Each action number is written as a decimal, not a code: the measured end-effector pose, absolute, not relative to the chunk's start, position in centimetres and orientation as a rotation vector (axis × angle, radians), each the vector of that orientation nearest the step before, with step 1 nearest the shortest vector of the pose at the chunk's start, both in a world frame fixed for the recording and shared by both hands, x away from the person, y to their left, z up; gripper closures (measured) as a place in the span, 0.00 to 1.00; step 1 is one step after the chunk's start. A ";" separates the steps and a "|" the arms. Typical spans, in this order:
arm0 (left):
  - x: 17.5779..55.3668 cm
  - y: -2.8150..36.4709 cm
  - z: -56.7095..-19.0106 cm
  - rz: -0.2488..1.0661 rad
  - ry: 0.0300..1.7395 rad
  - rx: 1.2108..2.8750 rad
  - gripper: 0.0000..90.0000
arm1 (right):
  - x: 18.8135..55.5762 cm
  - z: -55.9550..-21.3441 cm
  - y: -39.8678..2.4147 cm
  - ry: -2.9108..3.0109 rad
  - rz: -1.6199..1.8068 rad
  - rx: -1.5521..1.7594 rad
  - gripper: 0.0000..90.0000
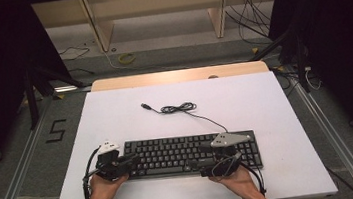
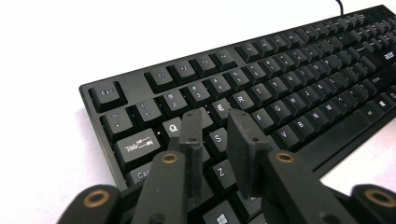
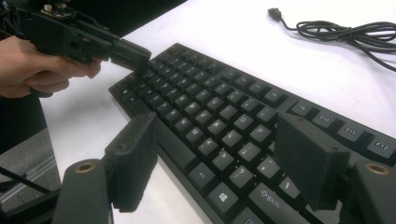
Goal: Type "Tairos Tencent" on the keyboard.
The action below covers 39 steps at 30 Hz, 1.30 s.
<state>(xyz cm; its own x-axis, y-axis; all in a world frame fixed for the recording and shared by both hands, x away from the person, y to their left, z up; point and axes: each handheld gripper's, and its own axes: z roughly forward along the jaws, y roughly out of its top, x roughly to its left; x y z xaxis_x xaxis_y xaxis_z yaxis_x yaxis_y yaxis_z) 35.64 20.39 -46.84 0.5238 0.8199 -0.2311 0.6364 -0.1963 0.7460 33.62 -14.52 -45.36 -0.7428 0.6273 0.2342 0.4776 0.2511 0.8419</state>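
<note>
Left hand-held gripper [image 2: 219, 128] is hovering over the keyboard [image 2: 280, 93], jaws narrowly apart, gripping nothing; right hand-held gripper [image 3: 219, 163] is straddling its front edge, jaws wide.

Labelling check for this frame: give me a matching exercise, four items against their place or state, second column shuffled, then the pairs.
Items:
1. left gripper
2. right gripper
3. keyboard
4. USB plug

Place or state:
A. flat on the white table, near the front edge
B. jaws set wide, over the right part of the keys
C. lies on the table beyond the keyboard, at the end of a loosely coiled cable
D. jaws a narrow gap apart, over the keys near Q and S

Pairs: 1-D, 2-B, 3-A, 4-C
</note>
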 end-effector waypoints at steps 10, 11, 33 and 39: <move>35.3 20.4 -46.8 0.248 1.188 1.905 0.58 | 34.0 -45.1 -14.1 2.361 1.509 1.051 0.35; 35.3 20.3 -46.8 0.248 1.183 1.902 0.55 | 34.1 -45.1 -14.0 2.359 1.512 1.052 0.35; 33.8 20.4 -46.2 0.251 1.111 1.795 0.36 | 36.1 -45.2 -12.1 2.377 1.482 1.051 0.47; 33.5 20.1 -46.3 0.257 1.091 1.788 0.33 | 36.8 -45.2 -11.4 2.378 1.459 1.063 0.62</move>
<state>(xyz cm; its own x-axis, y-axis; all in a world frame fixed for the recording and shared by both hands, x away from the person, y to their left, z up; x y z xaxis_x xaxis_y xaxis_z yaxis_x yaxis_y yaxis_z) 33.53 20.14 -46.29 0.5731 0.7675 -0.2872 0.5581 -0.1089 0.8226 36.85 -11.37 -45.23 -0.7359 0.6395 0.2224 0.4879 0.2732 0.8290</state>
